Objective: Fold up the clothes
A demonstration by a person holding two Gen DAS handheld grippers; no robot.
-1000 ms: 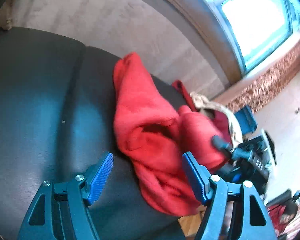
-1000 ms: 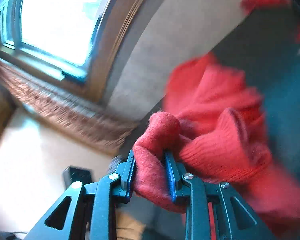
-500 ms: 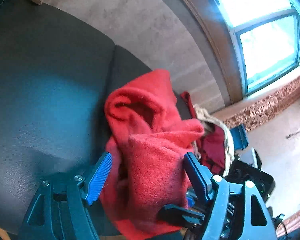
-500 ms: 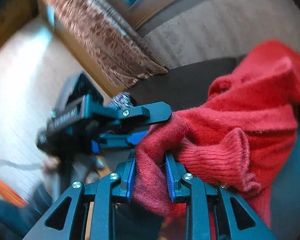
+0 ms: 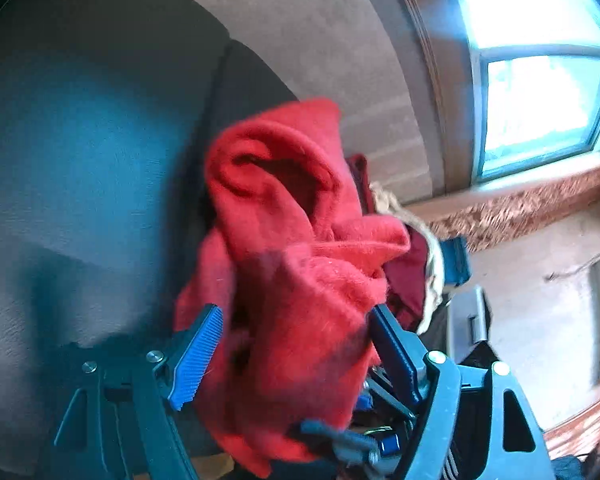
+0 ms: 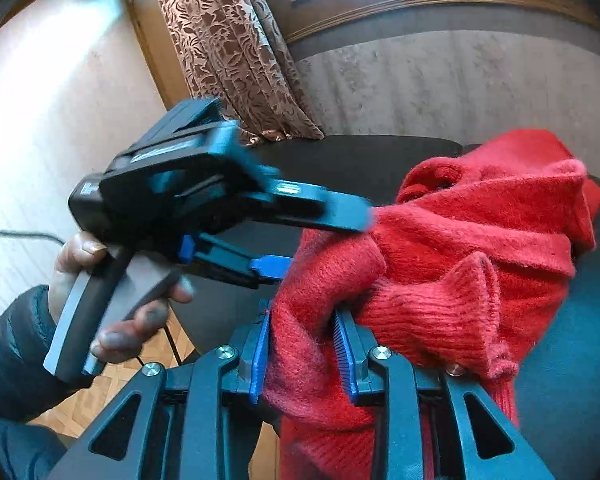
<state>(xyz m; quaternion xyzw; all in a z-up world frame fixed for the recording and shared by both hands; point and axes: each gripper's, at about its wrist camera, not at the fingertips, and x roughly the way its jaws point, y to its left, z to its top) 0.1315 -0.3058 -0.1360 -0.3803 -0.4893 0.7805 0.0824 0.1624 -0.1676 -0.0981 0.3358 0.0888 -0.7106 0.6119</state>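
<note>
A red knitted sweater (image 5: 296,248) lies bunched on a dark cushioned seat (image 5: 84,152). My left gripper (image 5: 296,344) is open, with a fold of the sweater between its blue pads (image 5: 196,352). In the right wrist view my right gripper (image 6: 304,352) is shut on a thick fold of the red sweater (image 6: 460,248), with a ribbed cuff hanging beside it. The left gripper (image 6: 320,240) also shows there, held by a hand (image 6: 112,296), its fingertips reaching into the sweater from the left.
A pile of dark red and cream clothes (image 5: 416,272) sits behind the sweater at the seat's right end. A window (image 5: 540,92) and grey wall stand behind. A patterned brown curtain (image 6: 228,48) hangs at the back. Wooden floor (image 6: 112,392) lies below.
My left gripper has moved forward so the sweater fold sits deeper between its fingers. My right gripper keeps its hold and has turned left, bringing the left gripper and hand closer.
</note>
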